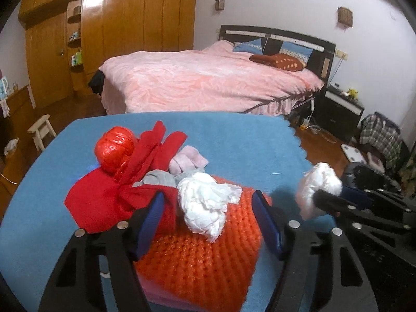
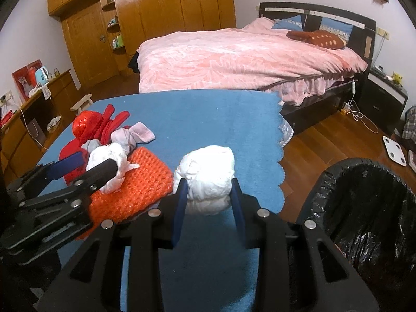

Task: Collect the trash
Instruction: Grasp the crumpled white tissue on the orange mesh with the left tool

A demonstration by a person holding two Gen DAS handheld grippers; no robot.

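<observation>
Behind the blue-covered tabletop [image 1: 234,140] stand a pink bed [image 1: 208,83] and a wooden wardrobe [image 1: 117,26]. From the left wrist view, the left tongs [image 1: 208,208] stand apart on either side of a crumpled white tissue [image 1: 205,202] lying on an orange knitted cloth [image 1: 202,260], the pads not pressing it. Red clothes [image 1: 109,197] and a red plastic bag [image 1: 114,150] lie to the left.

From the right wrist view, the right tongs [image 2: 209,195] grip a white paper wad [image 2: 205,179] over the near tabletop. A bin lined with a black bag [image 2: 364,208] sits at the near right.
</observation>
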